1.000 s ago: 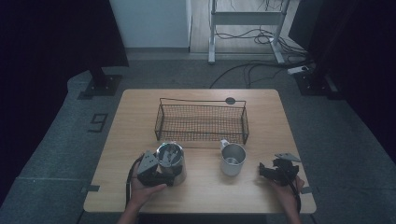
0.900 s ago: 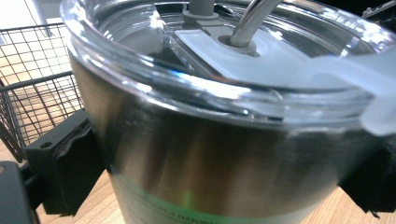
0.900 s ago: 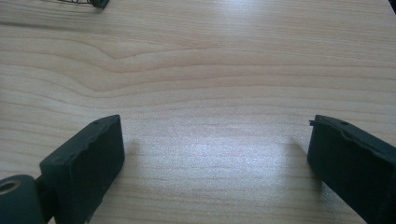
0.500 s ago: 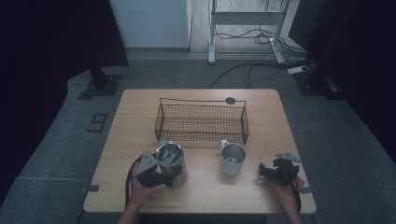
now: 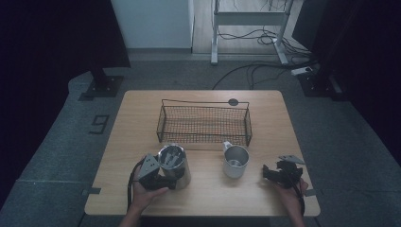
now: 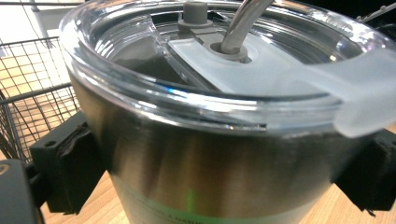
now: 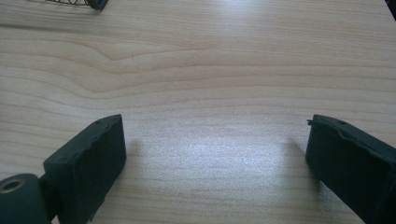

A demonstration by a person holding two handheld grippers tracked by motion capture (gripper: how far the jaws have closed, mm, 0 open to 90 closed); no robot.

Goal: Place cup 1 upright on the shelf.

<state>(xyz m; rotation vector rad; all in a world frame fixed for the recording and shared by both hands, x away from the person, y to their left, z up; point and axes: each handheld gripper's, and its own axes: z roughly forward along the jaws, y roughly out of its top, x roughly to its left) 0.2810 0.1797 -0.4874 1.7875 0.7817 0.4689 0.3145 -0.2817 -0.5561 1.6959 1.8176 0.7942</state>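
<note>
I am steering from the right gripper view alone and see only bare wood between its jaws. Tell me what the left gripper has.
Observer: The left gripper is shut on the tall steel tumbler with a clear plastic lid, jaws pressing both sides.
Operator: Report what stands near my gripper.
Observer: A small steel mug with a handle stands on the wooden table, left of the right gripper.
Operator: Name what is behind it.
Observer: A black wire basket.
</note>
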